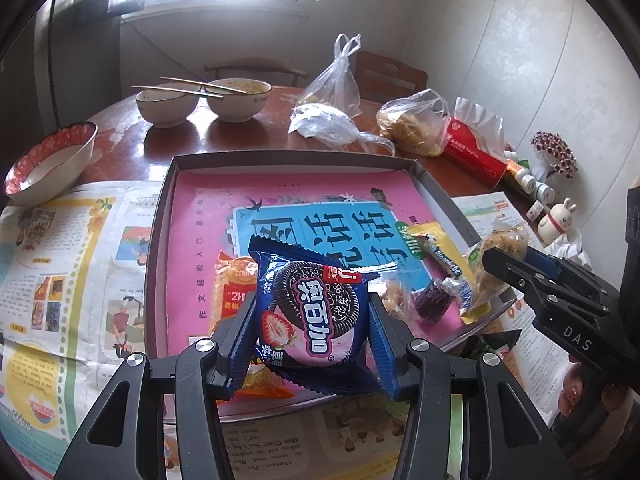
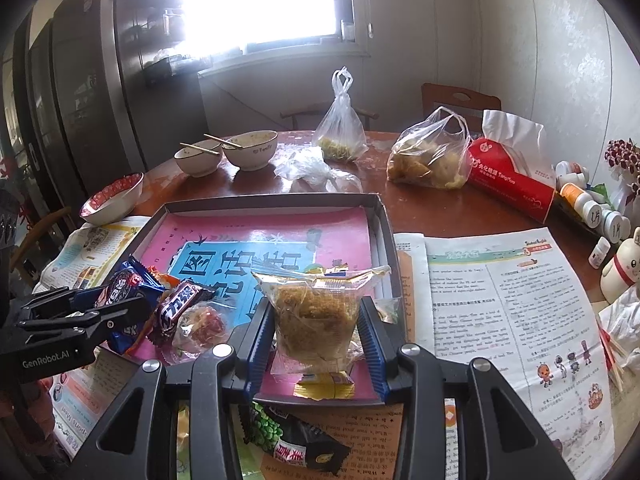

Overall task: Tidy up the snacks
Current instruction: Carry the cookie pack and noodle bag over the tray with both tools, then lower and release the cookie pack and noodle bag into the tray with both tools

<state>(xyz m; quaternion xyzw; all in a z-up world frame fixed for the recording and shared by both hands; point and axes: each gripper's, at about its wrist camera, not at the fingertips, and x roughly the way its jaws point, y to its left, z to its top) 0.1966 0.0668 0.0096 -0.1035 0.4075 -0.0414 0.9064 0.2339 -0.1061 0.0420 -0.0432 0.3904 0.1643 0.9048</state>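
Observation:
My left gripper [image 1: 312,316] is shut on a blue Oreo strawberry packet [image 1: 316,312] and holds it over the near part of the shallow box tray [image 1: 160,216] with a pink book cover lining. It also shows at the left of the right wrist view [image 2: 116,300]. My right gripper [image 2: 314,320] is shut on a clear bag of golden shredded snack [image 2: 316,308], held over the tray's near right corner [image 2: 384,220]; it shows in the left wrist view [image 1: 496,260]. Inside the tray lie an orange packet [image 1: 232,280], a purple candy bar [image 2: 180,308], and small wrapped sweets [image 1: 434,300].
A green pea snack packet [image 2: 292,440] lies on newspaper [image 2: 500,300] in front of the tray. Bowls with chopsticks [image 1: 200,100], a red-rimmed bowl [image 1: 48,160], plastic bags of food [image 2: 432,156], a red tissue pack [image 2: 508,176], small bottles and figurines [image 2: 600,216] stand behind and right.

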